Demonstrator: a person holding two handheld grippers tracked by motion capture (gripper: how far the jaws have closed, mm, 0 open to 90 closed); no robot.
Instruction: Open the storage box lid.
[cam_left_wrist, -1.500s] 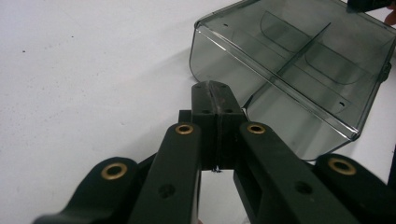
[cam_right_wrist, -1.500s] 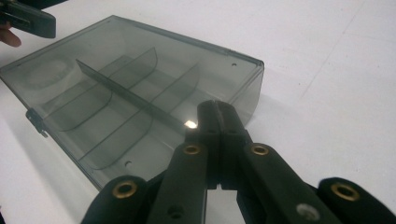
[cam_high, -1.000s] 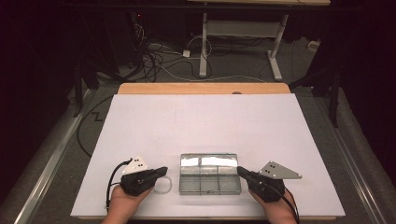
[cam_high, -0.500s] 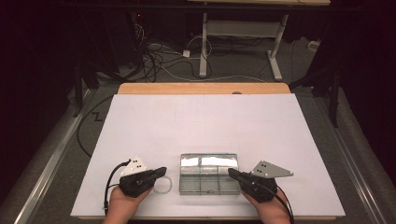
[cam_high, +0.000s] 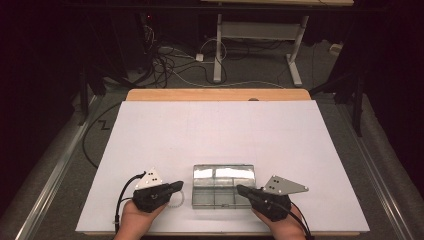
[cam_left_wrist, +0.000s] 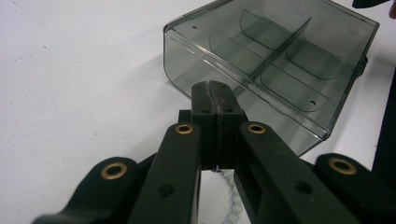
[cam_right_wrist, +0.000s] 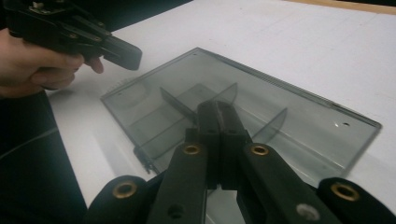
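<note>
Smoky clear plastic makes up the compartment box (cam_high: 223, 185), which lies flat near the front edge of the white bench (cam_high: 220, 130), a little right of its middle in the high view. The left claw (cam_high: 179, 186) points toward the box's left side and ends just short of it, with a small white bead ring (cam_high: 174, 201) lying on the bench under its tip. The right claw (cam_high: 240, 189) points at the box's right side, its tip at the box's edge; whether it touches cannot be told from here. A hand holds each tool from the bottom of the view.

In the left gripper view, the left claw (cam_left_wrist: 215, 88) has its two black jaws pressed flat together with nothing between them, the tip just before the near wall of the box (cam_left_wrist: 280, 51). White beads (cam_left_wrist: 231, 196) show on the bench beneath the jaws.

In the right gripper view, the right claw (cam_right_wrist: 215, 108) is likewise fully closed and empty, its tip over the box (cam_right_wrist: 261, 98), whose inner dividers show through the lid. Beyond the box, the other hand (cam_right_wrist: 32, 63) holds the left claw.
</note>
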